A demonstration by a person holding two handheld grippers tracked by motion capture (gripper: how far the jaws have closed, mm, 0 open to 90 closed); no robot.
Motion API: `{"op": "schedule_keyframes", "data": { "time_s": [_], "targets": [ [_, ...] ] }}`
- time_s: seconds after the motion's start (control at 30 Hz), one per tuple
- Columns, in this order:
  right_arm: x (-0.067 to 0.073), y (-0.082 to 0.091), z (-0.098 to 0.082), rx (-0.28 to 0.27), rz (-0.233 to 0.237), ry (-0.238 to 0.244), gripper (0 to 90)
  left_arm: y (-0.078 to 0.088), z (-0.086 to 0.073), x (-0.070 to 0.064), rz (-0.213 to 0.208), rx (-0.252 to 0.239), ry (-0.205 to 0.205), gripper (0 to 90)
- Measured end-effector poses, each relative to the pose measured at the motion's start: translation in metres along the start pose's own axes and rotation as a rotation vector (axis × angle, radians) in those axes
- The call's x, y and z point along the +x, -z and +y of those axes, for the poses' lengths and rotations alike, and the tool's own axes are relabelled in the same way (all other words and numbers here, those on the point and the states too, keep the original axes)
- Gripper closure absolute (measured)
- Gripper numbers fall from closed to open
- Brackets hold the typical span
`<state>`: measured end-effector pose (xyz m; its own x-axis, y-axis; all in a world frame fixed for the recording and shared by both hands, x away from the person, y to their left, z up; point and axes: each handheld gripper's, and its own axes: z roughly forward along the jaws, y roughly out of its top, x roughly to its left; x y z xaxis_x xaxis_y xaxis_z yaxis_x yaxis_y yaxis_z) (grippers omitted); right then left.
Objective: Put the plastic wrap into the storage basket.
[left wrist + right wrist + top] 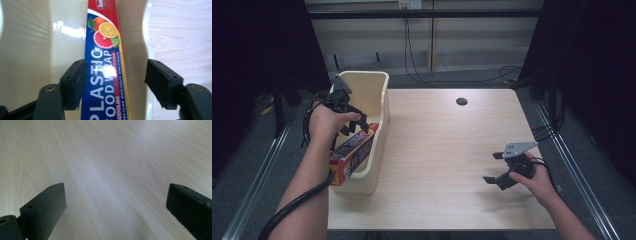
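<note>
A long plastic food wrap box (353,152) in red, blue and yellow lies slanted inside a cream plastic bin (382,107) at the table's left edge. My left gripper (354,125) hovers over the bin, open. In the left gripper view the box (105,65) runs lengthwise between the jaws. The left jaw is at the box's edge and the right jaw stands well clear of it. My right gripper (492,168) is held open low over the bare table at the front right. In the right gripper view its jaws (115,205) are spread wide with nothing between them.
The light wood table (447,150) has a dark round hole (461,101) near its far edge. Cables trail on the floor behind the table. The bin's glossy inner wall (30,50) rises beside the box.
</note>
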<state>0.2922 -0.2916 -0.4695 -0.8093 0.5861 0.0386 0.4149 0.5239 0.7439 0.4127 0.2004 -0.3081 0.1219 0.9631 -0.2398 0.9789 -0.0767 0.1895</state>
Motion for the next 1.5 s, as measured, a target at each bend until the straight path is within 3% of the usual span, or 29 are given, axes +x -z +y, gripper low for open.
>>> {"op": "schedule_keyframes", "data": {
  "time_s": [0.13,0.57,0.93,1.5],
  "targets": [
    [0.0,0.0,0.0,0.0,0.0,0.005,2.6,0.004,0.0,-0.005,-0.02,-0.019,-0.012,29.8],
    [0.0,0.0,0.001,-0.003,-0.006,0.003,2.6,0.015,0.0,-0.037,-0.093,-0.092,-0.114,23.1],
    [0.0,0.002,0.002,-0.006,-0.005,0.006,2.5,0.01,0.003,-0.064,-0.128,-0.097,-0.183,20.4],
    [0.0,0.001,0.002,-0.006,0.005,0.008,2.6,-0.001,0.002,-0.094,-0.174,-0.099,-0.276,17.5]
  ]
}}
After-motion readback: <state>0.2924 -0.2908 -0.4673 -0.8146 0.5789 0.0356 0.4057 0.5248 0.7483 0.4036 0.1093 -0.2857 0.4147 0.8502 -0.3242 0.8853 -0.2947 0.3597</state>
